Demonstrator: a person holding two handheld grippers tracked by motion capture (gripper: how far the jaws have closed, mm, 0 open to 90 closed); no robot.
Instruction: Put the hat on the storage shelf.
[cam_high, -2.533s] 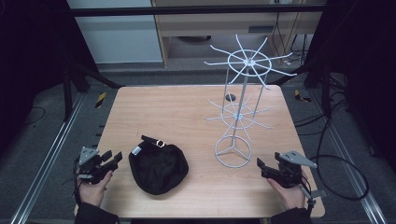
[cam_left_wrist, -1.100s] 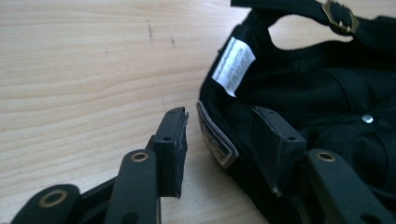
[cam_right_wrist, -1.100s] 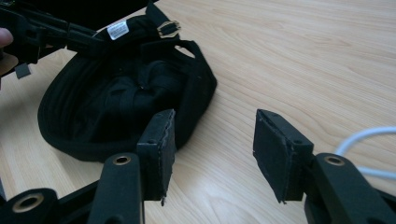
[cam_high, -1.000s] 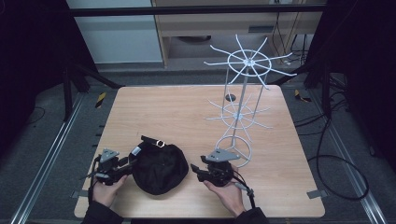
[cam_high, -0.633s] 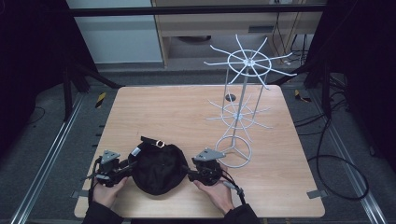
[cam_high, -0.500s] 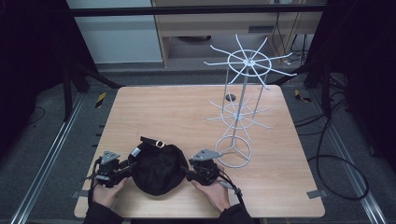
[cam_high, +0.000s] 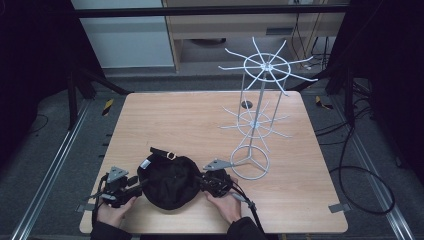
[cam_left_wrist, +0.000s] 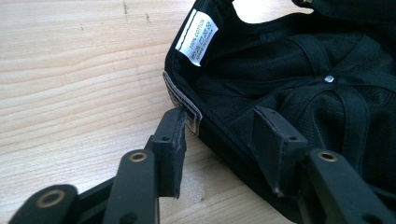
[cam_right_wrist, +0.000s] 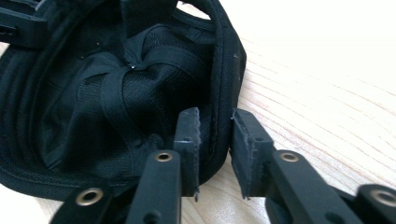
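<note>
A black cap (cam_high: 170, 180) lies upside down near the table's front edge, its inside facing up. My left gripper (cam_high: 136, 187) is at the cap's left rim. In the left gripper view it (cam_left_wrist: 219, 116) is open, with one jaw outside on the wood and the other inside the cap (cam_left_wrist: 303, 70), beside a white label (cam_left_wrist: 197, 31). My right gripper (cam_high: 201, 181) is at the cap's right rim. In the right gripper view it (cam_right_wrist: 215, 115) straddles the rim of the cap (cam_right_wrist: 116, 93) with a narrow gap, one jaw inside and one outside.
A white wire rack (cam_high: 255, 125) with two tiers of spokes stands on a ring base (cam_high: 250, 162) just right of the right gripper. The wooden table (cam_high: 175, 120) stretches bare behind the cap. A hand holds each gripper at the front edge.
Both grippers have moved inward from the table's front corners to the cap's two sides, the right one travelling farthest. In the last half second they barely moved.
</note>
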